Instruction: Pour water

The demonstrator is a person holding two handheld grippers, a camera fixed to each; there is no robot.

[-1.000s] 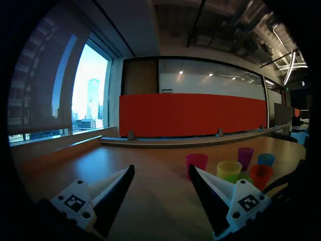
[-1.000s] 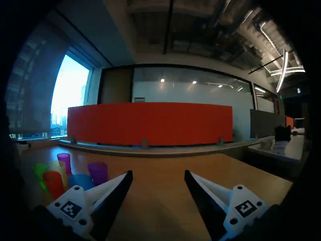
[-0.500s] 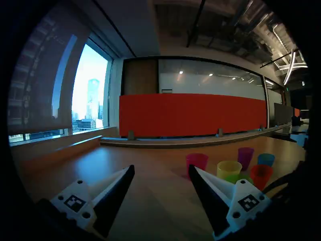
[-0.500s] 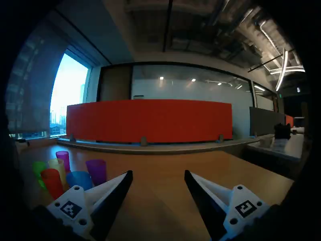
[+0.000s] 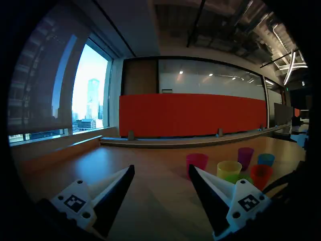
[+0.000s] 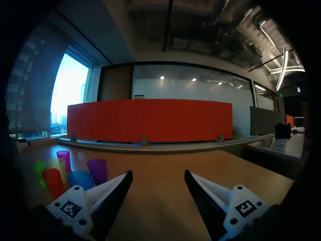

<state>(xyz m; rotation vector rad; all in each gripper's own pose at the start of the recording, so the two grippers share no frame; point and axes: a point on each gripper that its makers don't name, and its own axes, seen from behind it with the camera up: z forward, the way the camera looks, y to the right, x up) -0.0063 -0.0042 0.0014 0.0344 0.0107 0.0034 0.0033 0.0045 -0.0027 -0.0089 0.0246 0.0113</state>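
Six translucent plastic cups [image 5: 228, 168], pink, yellow, green, purple, blue and orange, stand upright, clustered on the wooden table [image 5: 160, 205] between the left gripper [image 5: 161, 166] and right gripper [image 6: 158, 172], both spread wide, empty.

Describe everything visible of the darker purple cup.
The purple cup looks like translucent plastic, a plain tumbler narrowing toward its base. It stands upright, mouth open, on the wooden table at the edge of a cluster of coloured cups, right beside the blue cup; whether the two touch is unclear. Nothing grips it. Its contents cannot be told.
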